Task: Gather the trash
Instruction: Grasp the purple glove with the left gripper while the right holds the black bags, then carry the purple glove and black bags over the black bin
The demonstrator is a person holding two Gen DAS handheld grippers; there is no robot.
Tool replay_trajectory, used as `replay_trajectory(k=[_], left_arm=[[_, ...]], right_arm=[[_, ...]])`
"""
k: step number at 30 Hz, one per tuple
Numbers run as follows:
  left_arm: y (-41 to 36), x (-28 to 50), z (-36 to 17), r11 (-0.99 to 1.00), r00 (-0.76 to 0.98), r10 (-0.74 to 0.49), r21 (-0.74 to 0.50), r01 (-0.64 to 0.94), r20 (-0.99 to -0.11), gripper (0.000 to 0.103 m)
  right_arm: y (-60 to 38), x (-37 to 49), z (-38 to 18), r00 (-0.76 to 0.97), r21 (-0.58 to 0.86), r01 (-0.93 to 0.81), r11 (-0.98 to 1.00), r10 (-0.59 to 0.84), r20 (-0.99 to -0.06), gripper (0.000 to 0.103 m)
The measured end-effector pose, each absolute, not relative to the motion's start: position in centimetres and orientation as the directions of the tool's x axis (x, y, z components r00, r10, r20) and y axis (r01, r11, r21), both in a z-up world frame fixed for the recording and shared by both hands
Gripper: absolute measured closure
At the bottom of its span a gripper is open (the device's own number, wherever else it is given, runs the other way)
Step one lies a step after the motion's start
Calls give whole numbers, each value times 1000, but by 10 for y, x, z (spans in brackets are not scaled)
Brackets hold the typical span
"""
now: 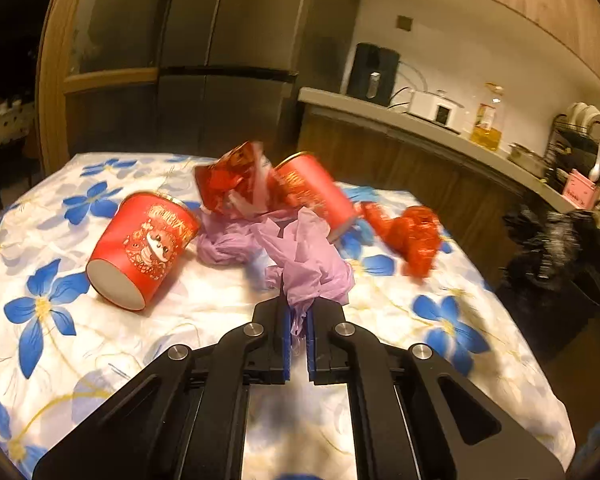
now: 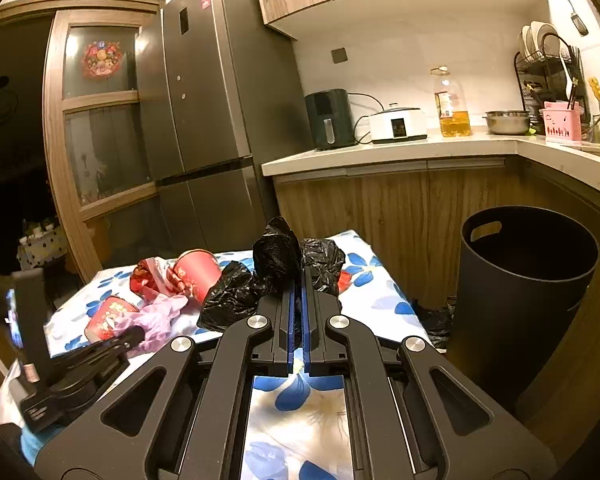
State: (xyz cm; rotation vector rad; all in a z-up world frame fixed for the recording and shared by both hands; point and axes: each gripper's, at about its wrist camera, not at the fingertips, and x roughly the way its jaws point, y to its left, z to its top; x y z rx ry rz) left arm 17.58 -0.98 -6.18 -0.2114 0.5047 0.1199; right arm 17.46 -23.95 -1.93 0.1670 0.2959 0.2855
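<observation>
Left wrist view: the left gripper clenches a purple plastic bag, red cups lying beyond. Right wrist view: the right gripper grasps a black trash bag, the black bin standing to its right.

Two red paper cups, two crumpled red wrappers

Floral-clothed table — two red cups, purple gloves, red wrappers.

glossy paper cup, thin purple plastic
</observation>
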Motion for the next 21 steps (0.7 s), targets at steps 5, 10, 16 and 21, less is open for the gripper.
replay_trajectory(k=[5,10,16,21], left_arm=[[-28,168,-46,979,893,27,-169,-114,-450,98],[-47,171,-36,984,900,-8,-166,-72,-436,98],[-78,178,-24,989,910,-55,-145,-6,-412,98],[-110,187,-11,989,917,-115,-126,71,-382,98]], right_arm=[[-248,167,-19,920,207,-248,946,297,-254,100],[-260,160,-17,929,206,-228,952,276,-247,100],[-279,155,-15,942,205,-192,960,238,-235,100],[-302,154,-9,958,205,-146,968,190,-214,100]])
